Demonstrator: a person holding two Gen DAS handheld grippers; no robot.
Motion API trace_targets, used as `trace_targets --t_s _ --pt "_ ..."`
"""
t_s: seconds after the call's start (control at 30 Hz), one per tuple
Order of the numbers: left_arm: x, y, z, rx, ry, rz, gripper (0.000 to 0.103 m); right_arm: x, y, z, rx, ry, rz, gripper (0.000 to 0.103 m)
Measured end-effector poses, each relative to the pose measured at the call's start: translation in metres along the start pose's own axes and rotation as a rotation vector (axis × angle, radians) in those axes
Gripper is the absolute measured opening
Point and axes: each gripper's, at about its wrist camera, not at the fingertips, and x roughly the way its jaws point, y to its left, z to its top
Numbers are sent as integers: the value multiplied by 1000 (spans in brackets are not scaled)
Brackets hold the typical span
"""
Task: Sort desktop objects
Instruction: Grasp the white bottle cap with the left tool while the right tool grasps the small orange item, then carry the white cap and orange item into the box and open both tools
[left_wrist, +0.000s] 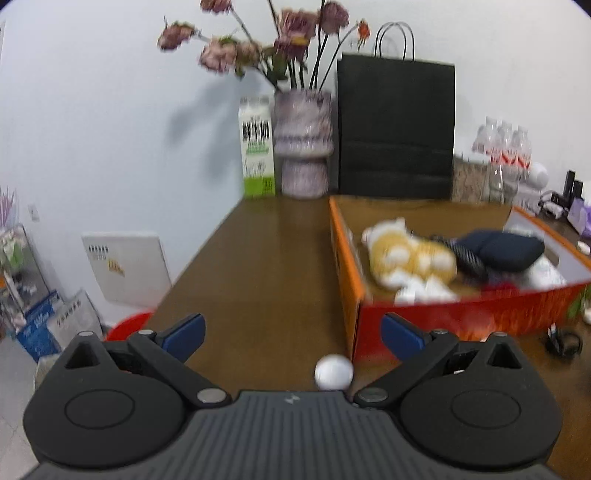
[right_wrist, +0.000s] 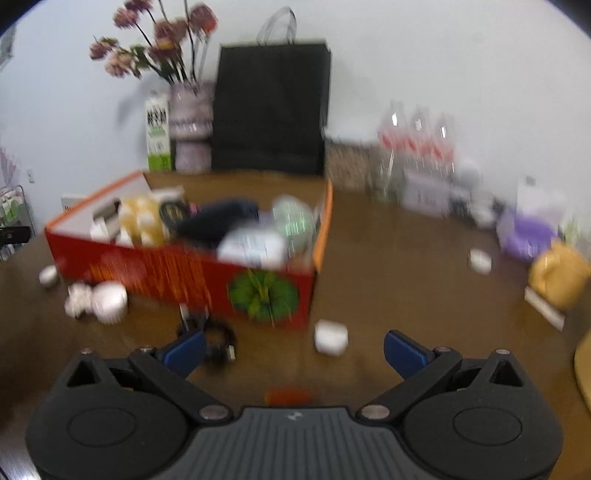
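Observation:
An orange-red cardboard box (left_wrist: 436, 317) (right_wrist: 184, 273) on the brown table holds a yellow-and-white plush toy (left_wrist: 410, 258), a dark pouch (left_wrist: 506, 249) (right_wrist: 218, 218) and other items. My left gripper (left_wrist: 293, 334) is open above the table left of the box, with a small white ball-like object (left_wrist: 333, 372) lying low between its fingers, untouched. My right gripper (right_wrist: 293, 349) is open too. A small white case (right_wrist: 330, 336) rests on the table just ahead of it. A black cable (right_wrist: 218, 338) lies by its left finger. White round items (right_wrist: 107, 301) sit left of the box front.
A black paper bag (left_wrist: 395, 129) (right_wrist: 271, 110), a vase of dried flowers (left_wrist: 304, 144), and a milk carton (left_wrist: 256, 147) stand at the back wall. Water bottles (right_wrist: 417, 147), a purple box (right_wrist: 524, 232) and a yellow object (right_wrist: 557, 273) crowd the right side. Another white case (right_wrist: 480, 260) lies there.

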Motion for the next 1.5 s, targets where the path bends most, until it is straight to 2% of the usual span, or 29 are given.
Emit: trace_targets --t_s 0.07,0.13,0.27,0.33,0.47,0.53,0.8,0.9,0.97,1.13,1.2,1.23,1.27,1.33,1.5 --pt "0 4 -10 -12 24 -10 103 5 -4 -15 21 29 3 101" --pt "-2 7 -18 -25 39 -18 103 7 -7 -26 39 46 8 95" --pt "-3 11 -29 -38 58 -34 103 12 -10 -34 58 53 27 87" --pt "-1 11 -31 -38 66 -38 103 15 -10 -35 43 50 28 75" --pt "2 9 -34 -35 74 -52 103 17 -9 -34 29 33 49 59" --pt "4 7 -35 -29 78 -54 103 18 -9 -32 33 28 56 40" --pt "22 -5 -33 -2 94 -63 101 16 -9 -31 53 19 65 40" --pt "30 -9 -31 10 107 -60 91 18 -10 -30 63 16 65 40" --pt "36 -9 -30 6 126 -54 80 20 -9 -29 64 15 64 40" --pt "48 -10 -26 -1 137 -57 72 23 -8 -26 70 13 63 40" --pt "50 -13 -25 7 135 -71 65 24 -8 -25 73 11 61 40" --pt "50 -14 -25 14 131 -75 57 24 -8 -25 76 10 60 40" --pt "50 -14 -24 21 125 -85 43 25 -8 -24 80 9 59 40" --pt "49 -15 -23 24 122 -108 30 26 -8 -23 83 9 59 40" --pt "46 -12 -24 10 118 -115 29 26 -5 -22 78 5 61 40"
